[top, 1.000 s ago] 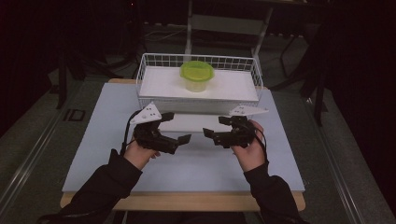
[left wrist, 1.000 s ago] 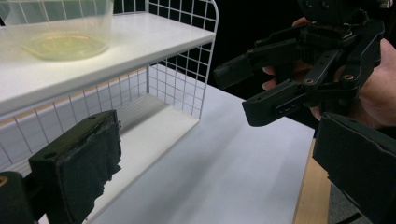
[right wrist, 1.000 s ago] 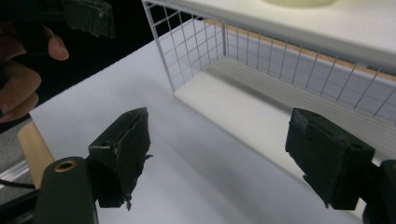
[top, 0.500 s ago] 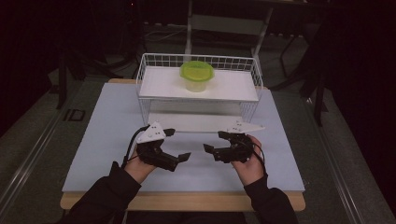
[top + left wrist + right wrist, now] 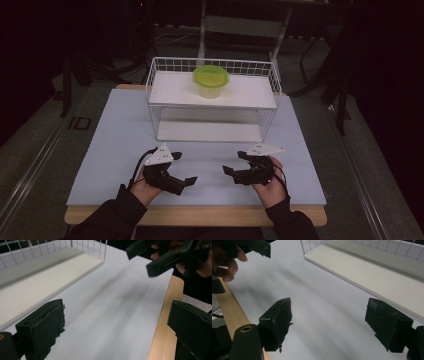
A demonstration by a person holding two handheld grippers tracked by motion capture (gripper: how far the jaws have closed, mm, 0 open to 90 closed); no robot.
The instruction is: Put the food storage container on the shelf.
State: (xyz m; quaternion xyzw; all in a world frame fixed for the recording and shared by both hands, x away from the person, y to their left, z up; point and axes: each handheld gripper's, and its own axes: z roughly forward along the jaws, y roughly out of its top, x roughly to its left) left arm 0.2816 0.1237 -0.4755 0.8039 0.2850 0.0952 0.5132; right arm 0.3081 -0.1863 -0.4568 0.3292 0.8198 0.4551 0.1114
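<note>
Item 1: desk [image 5: 120, 130], pale blue-grey top with a light wooden strip along its near edge. We note a dark surround on all sides.

Item 2: white wire rack [image 5: 212, 97], standing at the middle of the desk's far edge. It has an upper white shelf and a lower white board [image 5: 210, 131] resting on the desk top. We also see the lower board in the left gripper view [image 5: 37, 287] and in the right gripper view [image 5: 372, 272].

Item 3: green-lidded container [image 5: 211, 81], upright on the rack's upper shelf, near its middle and towards the far side. The lid is bright yellow-green and the tub beneath is translucent.

Item 4: left gripper [image 5: 185, 184], held in the person's left hand [image 5: 145, 187] above the near left part of the desk, close to the near edge. Its jaws are spread wide with nothing between them, as we confirm in the left gripper view [image 5: 112, 325]. It points towards the other gripper.

Item 5: right gripper [image 5: 232, 167], held in the person's right hand [image 5: 270, 187] above the near right part of the desk. Jaws likewise spread apart and empty, seen in the right gripper view [image 5: 328, 322]. The two grippers face each other, near but apart
</note>
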